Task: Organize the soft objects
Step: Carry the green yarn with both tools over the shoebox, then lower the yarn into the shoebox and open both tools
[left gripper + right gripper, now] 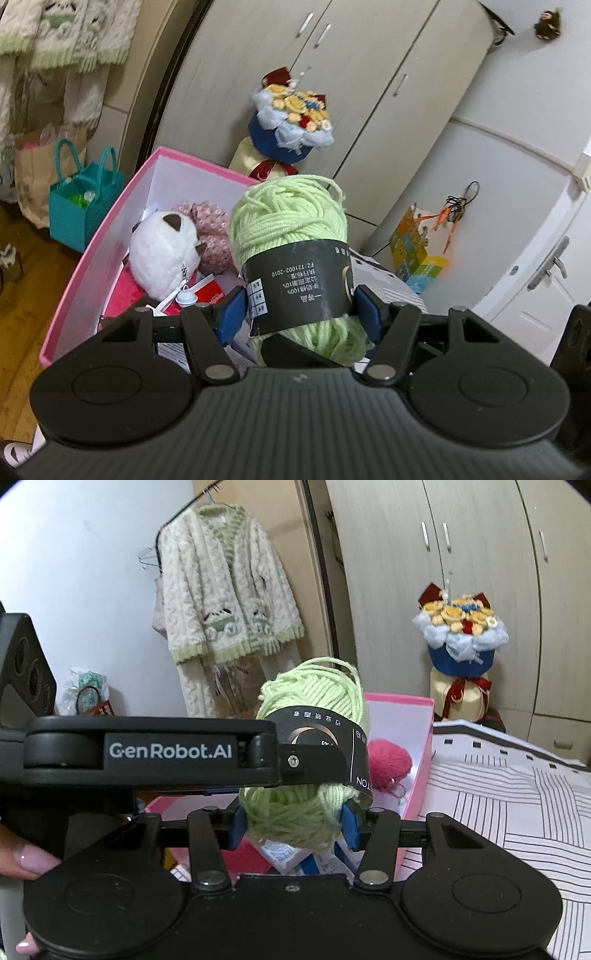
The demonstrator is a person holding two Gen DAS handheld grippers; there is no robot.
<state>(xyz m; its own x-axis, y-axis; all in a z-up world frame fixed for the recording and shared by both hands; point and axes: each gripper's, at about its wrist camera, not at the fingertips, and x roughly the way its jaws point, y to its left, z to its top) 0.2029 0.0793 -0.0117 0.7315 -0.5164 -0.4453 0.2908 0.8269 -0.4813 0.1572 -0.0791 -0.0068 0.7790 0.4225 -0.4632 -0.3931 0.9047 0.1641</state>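
A light green yarn skein (288,221) with a black paper band is held in the air by both grippers. My left gripper (301,314) is shut on it at the band, blue pads pressing both sides. My right gripper (294,825) is shut on the skein's (291,812) lower end, below the band. The left gripper (317,760) reaches in from the left in the right wrist view. Behind and below the skein stands an open pink box (122,206) holding a white plush (166,251), a pink floral soft toy (212,236) and a pink yarn ball (388,760).
A fabric flower bouquet (291,114) stands behind the box by beige wardrobe doors (258,55). A teal bag (83,199) sits on the wooden floor at the left. A line-patterned bed cover (517,812) lies right of the box. A knitted cardigan (221,602) hangs on the wall.
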